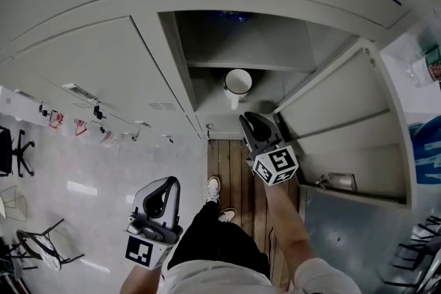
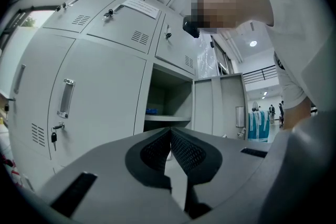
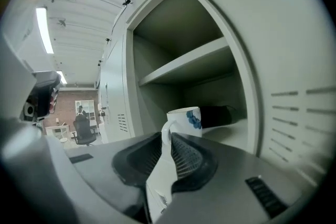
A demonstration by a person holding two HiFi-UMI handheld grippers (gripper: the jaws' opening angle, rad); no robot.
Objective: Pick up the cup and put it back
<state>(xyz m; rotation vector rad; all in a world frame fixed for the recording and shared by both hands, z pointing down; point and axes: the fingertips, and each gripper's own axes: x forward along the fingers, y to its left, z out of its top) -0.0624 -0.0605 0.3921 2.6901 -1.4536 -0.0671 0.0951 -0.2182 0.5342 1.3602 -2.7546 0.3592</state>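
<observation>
A white cup point(image 1: 238, 81) with a blue pattern stands upright on the lower shelf point(image 1: 272, 89) of an open locker. In the right gripper view the cup point(image 3: 186, 122) shows just beyond the jaws, its handle turned toward them. My right gripper point(image 1: 244, 119) point(image 3: 167, 139) hovers level in front of the locker, a short way from the handle. Its jaws stand a little apart with nothing between them. My left gripper point(image 1: 169, 182) point(image 2: 169, 132) is held low and to the left, away from the locker, with its pads together and nothing in them.
The locker's door point(image 1: 344, 134) hangs open at the right. A blue thing point(image 2: 151, 110) lies on the upper shelf and a dark object point(image 3: 218, 115) sits behind the cup. Shut locker doors point(image 1: 89, 65) fill the left. The person's shoes point(image 1: 213, 186) stand on wooden flooring.
</observation>
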